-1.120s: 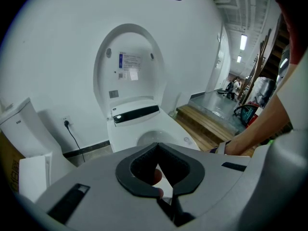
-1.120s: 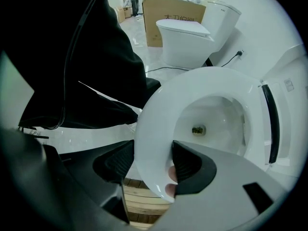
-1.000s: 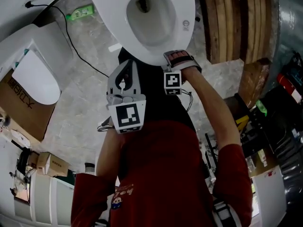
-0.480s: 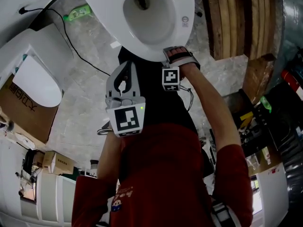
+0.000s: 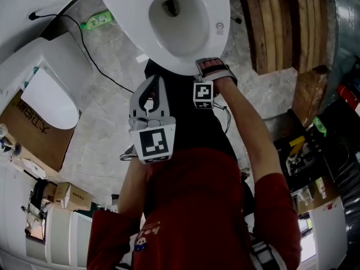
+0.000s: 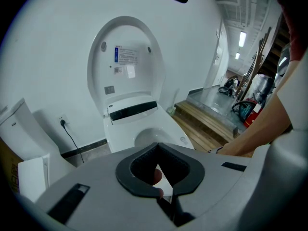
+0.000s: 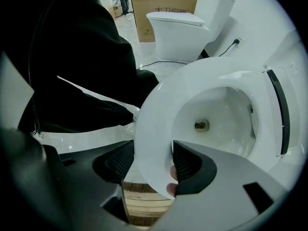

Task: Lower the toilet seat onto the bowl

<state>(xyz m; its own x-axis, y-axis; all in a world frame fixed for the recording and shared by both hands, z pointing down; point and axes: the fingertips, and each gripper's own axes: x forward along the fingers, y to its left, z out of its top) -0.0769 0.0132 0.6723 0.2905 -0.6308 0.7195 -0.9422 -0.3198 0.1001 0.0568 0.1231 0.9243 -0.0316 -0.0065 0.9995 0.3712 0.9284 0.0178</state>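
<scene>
The white toilet seat [image 5: 181, 65] lies low over the bowl [image 5: 179, 22], and the lid [image 6: 126, 57] stands upright against the wall behind it. My right gripper [image 5: 209, 67] holds the seat's front rim [image 7: 154, 124], one pad on each side of it. The bowl's drain [image 7: 202, 125] shows through the seat's ring. My left gripper [image 5: 151, 83] hovers just in front of the toilet, beside the right one. It [image 6: 161, 192] is shut with its tips together and nothing between them.
A second white toilet [image 5: 52, 94] and a cardboard box [image 5: 25, 134] stand to the left. A black cable [image 5: 84, 48] and a green bottle [image 5: 98, 19] lie on the marble floor. Wooden planks [image 5: 275, 27] stand to the right, with cluttered shelves [image 5: 315, 162] beyond.
Almost nothing. The head camera has shifted slightly; both grippers and the seat keep nearly the same places.
</scene>
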